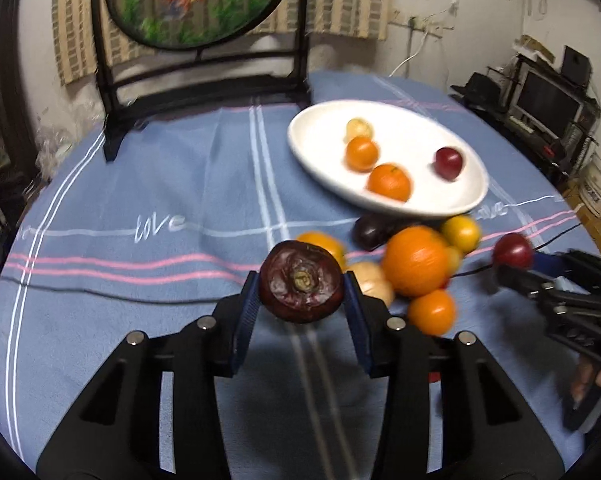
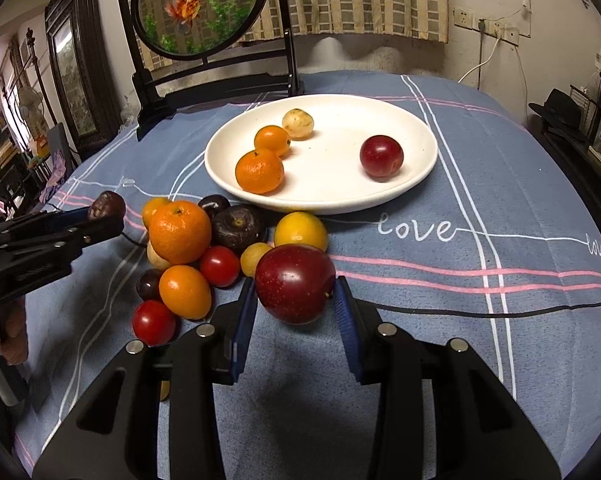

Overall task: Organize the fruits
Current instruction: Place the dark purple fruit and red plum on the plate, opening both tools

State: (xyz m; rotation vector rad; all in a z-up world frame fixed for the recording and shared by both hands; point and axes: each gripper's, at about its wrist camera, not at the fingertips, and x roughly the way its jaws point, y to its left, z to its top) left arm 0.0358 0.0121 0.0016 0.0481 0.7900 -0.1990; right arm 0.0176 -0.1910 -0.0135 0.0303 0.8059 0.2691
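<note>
Left gripper [image 1: 301, 300] clamped on a dark purple fruit [image 1: 301, 287], raised over the blue-clothed bench [image 1: 140, 184]. Right gripper [image 2: 295, 300] clamped on a red plum [image 2: 295, 283] beside the fruit pile [image 2: 180, 232], just before the white plate [image 2: 324, 196] carrying four fruits.

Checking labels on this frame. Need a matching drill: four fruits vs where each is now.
Things:
1. dark purple fruit
2. large red plum
3. small red plum
4. big orange

Places:
A. on the white plate
B. in the right tool
C. in the pile on the cloth
D. in the left tool

Pairs: 1-D, 2-B, 3-A, 4-C
</note>
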